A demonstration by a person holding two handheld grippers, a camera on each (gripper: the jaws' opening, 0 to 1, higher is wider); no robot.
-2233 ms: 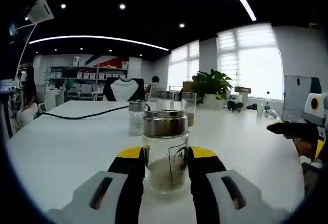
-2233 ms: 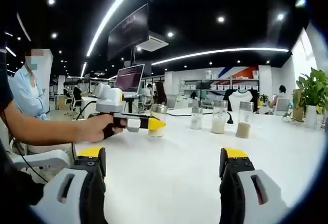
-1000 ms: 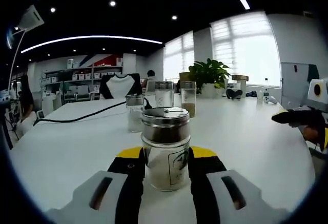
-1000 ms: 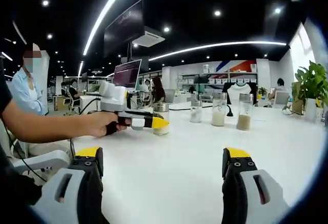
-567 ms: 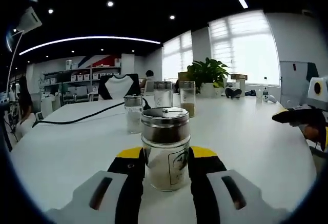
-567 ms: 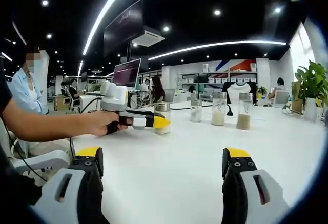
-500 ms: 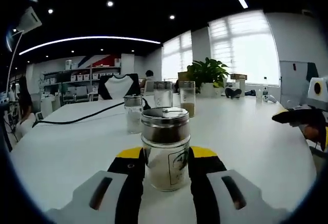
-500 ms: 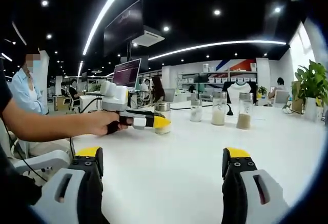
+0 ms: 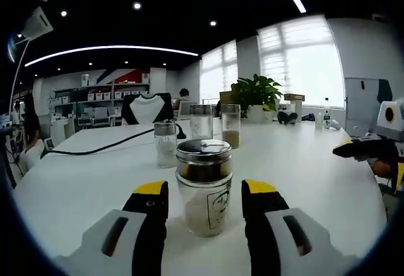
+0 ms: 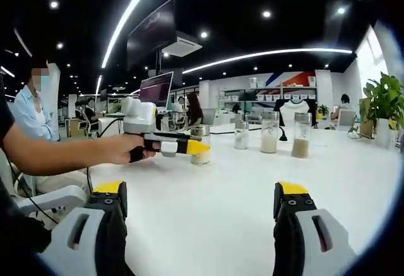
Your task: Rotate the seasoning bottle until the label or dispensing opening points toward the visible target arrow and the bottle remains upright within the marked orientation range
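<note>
My left gripper [image 9: 204, 195] stood open, jaws clear of the upright seasoning bottle [image 9: 204, 186] between them on the white table [image 9: 82, 181]. Beyond stood three more jars [image 9: 201, 120]. My right gripper [image 10: 201, 203] gaped wide, empty.

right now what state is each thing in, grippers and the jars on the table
left gripper: open, jaws either side of the seasoning bottle, gaps showing
right gripper: open, holding nothing
seasoning bottle: upright on the table, metal lid on, part full
three jars behind: upright, lidded
table: white, black cable lying across it
</note>
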